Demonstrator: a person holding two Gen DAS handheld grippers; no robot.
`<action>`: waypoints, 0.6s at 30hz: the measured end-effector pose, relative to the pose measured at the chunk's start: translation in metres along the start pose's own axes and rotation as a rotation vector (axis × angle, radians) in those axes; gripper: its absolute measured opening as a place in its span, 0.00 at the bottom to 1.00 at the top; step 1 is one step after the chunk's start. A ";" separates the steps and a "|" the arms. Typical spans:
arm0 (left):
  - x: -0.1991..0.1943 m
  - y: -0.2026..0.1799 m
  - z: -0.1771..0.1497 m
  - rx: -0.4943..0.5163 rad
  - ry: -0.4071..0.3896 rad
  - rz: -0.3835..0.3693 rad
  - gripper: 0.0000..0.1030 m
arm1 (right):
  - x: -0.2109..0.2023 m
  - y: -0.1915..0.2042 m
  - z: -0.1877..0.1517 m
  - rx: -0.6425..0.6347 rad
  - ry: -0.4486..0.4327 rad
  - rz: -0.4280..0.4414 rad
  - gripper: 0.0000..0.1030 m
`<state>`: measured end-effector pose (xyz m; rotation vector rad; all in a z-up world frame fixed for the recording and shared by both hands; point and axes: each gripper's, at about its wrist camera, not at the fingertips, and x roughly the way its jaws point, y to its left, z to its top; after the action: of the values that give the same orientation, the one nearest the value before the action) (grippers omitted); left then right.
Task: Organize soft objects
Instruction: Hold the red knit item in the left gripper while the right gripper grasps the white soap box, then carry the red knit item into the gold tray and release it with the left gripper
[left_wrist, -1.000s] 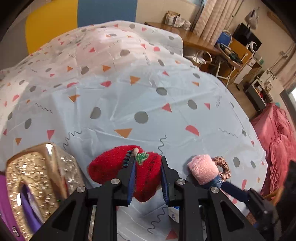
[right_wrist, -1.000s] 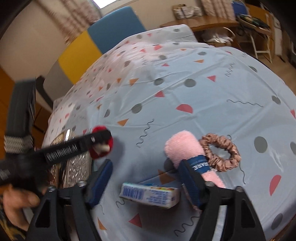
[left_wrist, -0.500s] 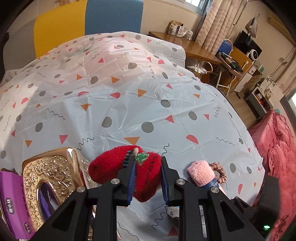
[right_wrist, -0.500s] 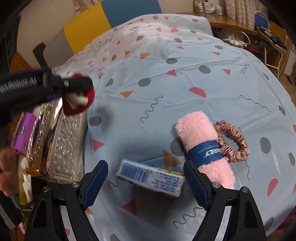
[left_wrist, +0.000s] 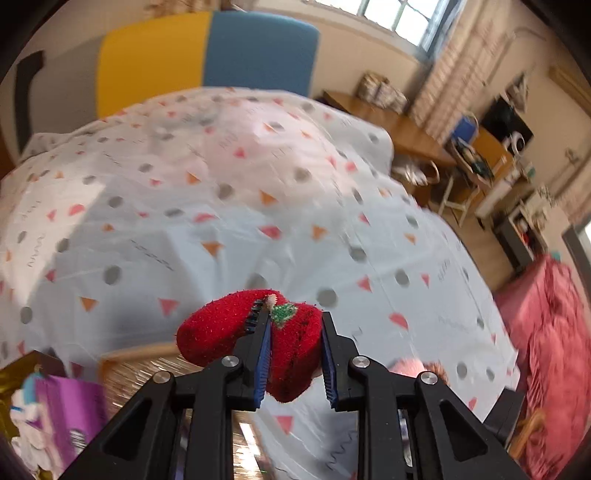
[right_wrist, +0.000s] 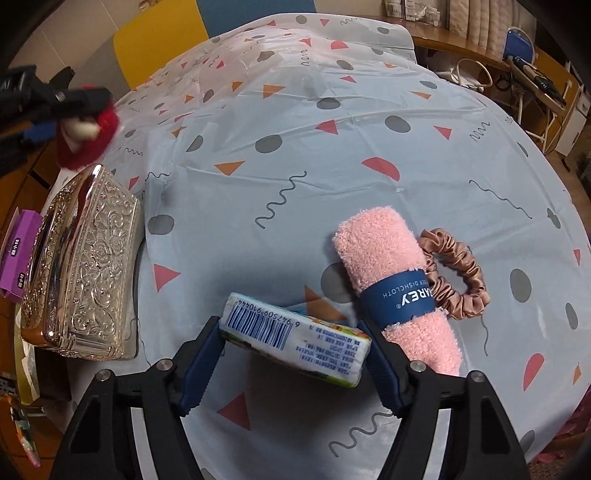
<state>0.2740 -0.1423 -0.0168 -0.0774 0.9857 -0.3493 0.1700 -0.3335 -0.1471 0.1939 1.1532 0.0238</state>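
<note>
Patterned tablecloth (right_wrist: 295, 155) covers the table, w/ a wooden desk behind. L gripper (left_wrist: 295, 354) pinches a red plush strawberry (left_wrist: 236, 328) by its right half, lifted clear of the cloth, likely for sorting. R gripper (right_wrist: 291, 354) has just been closing; its 2 jaws straddle a tissue pack (right_wrist: 295, 336), grip unconfirmed. R view alone shows the embossed metal box (right_wrist: 85, 273) left of its jaws, pink dishcloth roll (right_wrist: 395, 284) and scrunchie (right_wrist: 458, 273) right.
</note>
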 end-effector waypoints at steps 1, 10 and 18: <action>-0.007 0.008 0.004 -0.013 -0.018 0.011 0.24 | 0.000 0.000 0.000 -0.003 -0.001 -0.002 0.72; -0.092 0.119 0.009 -0.143 -0.193 0.098 0.24 | 0.001 0.003 0.000 -0.020 -0.012 -0.019 0.72; -0.136 0.262 -0.066 -0.351 -0.202 0.258 0.24 | 0.001 0.010 0.000 -0.058 -0.023 -0.051 0.72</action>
<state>0.2180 0.1542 -0.0023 -0.2953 0.8355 0.0703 0.1714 -0.3233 -0.1458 0.1129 1.1325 0.0101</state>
